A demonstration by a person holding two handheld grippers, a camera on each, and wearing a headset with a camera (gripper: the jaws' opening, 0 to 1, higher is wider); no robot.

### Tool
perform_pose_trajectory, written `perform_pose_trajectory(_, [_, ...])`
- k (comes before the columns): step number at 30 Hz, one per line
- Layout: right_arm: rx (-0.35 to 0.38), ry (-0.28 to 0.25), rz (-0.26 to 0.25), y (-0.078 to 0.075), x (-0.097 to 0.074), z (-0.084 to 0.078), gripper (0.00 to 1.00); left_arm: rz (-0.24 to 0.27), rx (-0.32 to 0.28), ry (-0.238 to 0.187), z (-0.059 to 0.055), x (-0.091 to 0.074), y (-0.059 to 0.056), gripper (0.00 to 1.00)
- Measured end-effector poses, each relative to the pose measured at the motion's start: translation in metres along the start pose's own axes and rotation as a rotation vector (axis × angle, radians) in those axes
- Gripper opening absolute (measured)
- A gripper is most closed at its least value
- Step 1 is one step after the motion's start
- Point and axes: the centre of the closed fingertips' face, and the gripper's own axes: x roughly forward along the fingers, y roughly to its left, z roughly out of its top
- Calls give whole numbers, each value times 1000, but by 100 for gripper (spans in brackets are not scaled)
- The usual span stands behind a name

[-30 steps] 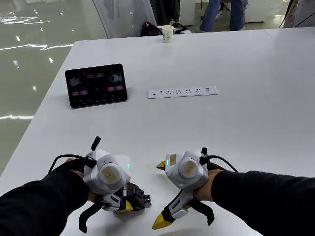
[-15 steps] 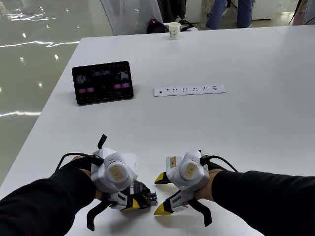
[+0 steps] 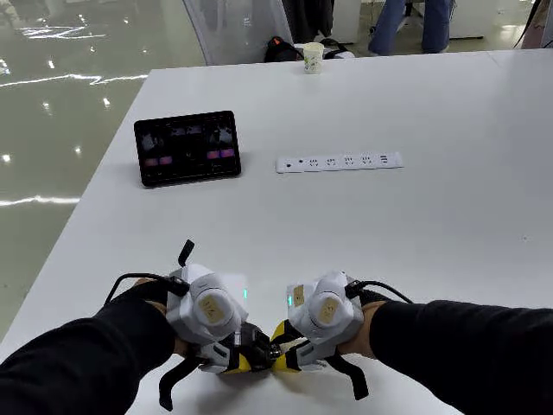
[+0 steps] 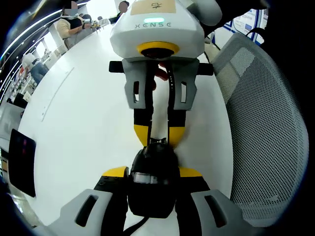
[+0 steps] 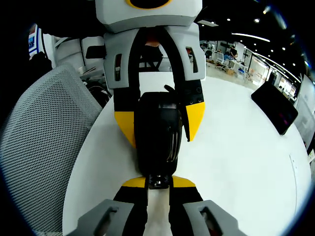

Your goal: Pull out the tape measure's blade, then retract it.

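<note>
My left gripper (image 4: 152, 172) clamps the black tape measure (image 5: 157, 130), long axis along the table's (image 3: 363, 242) near edge, mouth facing my right gripper (image 4: 158, 139), seemingly pinched shut on the blade tip (image 5: 158, 181).

The head view looks forward and down from above over the broad white table (image 3: 449, 225), whereas the two gripper views face each other at very close range, sharing the black ribbed plastic tape measure (image 4: 150, 187) between them and, seemingly, the grey mesh chair back (image 4: 266, 123).
</note>
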Motion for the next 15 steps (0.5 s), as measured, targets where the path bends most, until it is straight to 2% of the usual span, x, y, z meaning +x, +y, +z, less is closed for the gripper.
perform_pose_trajectory(8, [-11, 11, -2, -1, 1, -2, 12, -5, 0, -2, 0, 0, 0, 30])
perform_pose_trajectory(11, [40, 3, 6, 0, 0, -2, 11, -8, 3, -3, 0, 0, -1, 31])
perform_pose_trajectory(15, [32, 8, -3, 0, 0, -2, 11, -9, 2, -2, 0, 0, 0, 31])
